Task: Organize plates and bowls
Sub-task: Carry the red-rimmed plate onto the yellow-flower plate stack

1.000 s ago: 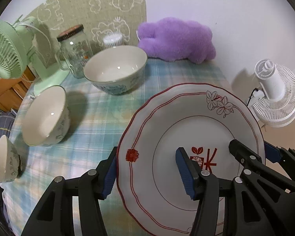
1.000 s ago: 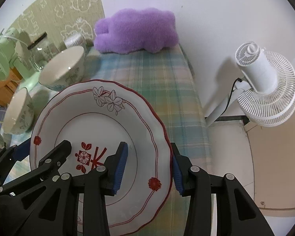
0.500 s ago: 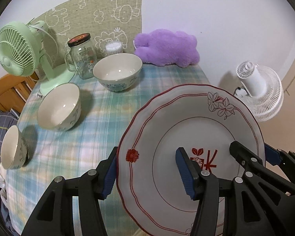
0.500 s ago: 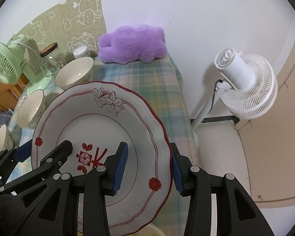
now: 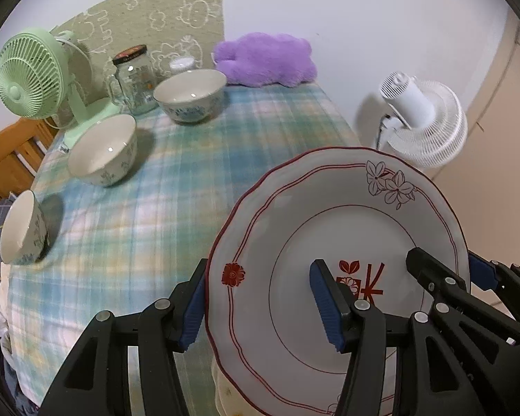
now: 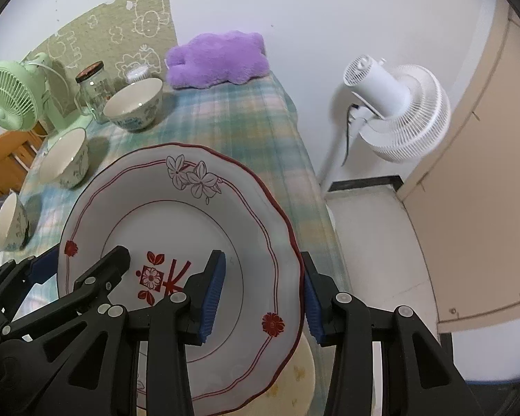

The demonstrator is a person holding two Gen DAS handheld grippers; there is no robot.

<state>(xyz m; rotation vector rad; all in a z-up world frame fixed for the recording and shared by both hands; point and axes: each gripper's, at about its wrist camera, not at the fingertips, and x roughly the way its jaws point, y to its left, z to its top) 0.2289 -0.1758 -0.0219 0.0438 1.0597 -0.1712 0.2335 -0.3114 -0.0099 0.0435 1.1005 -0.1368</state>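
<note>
Left wrist view: the left gripper [image 5: 260, 306] has its jaws clamped on the left rim of the white, red-trimmed scalloped ceramic plate [image 5: 329, 215], held above the plaid-clothed surface [image 5: 190, 173] (three bowls behind).

Right wrist view: the right gripper [image 6: 260, 293] has its jaws clamped on the same plate's right rim.

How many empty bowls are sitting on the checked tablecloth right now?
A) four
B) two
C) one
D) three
D: three bowls stand apart on the tablecloth: a large one by the glass jar, a middle one, and a small one near the edge.
</note>
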